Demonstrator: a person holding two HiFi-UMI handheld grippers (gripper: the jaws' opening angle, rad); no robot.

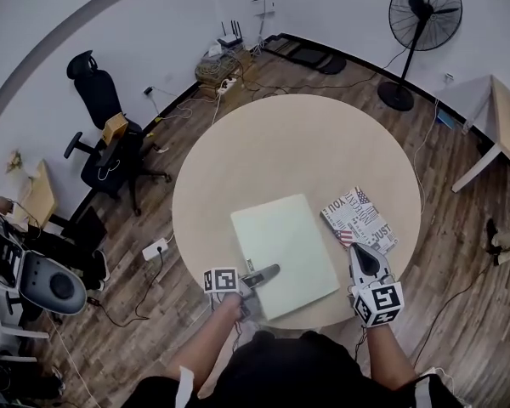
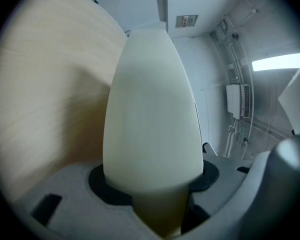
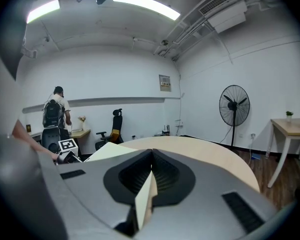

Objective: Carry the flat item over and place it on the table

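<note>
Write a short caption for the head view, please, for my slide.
Left tool and right tool hold a pale green board over a round table, beside a patterned book.

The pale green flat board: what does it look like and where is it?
The pale green flat rectangular board looks plain, smooth and fairly thick, perhaps foam. It sits turned at a slant on the near part of the round light wooden table. The left gripper pinches its near edge between both jaws. A black-and-white printed book lies beside its right edge, seemingly not touching. Whether the held side is lifted slightly cannot be told.
</note>
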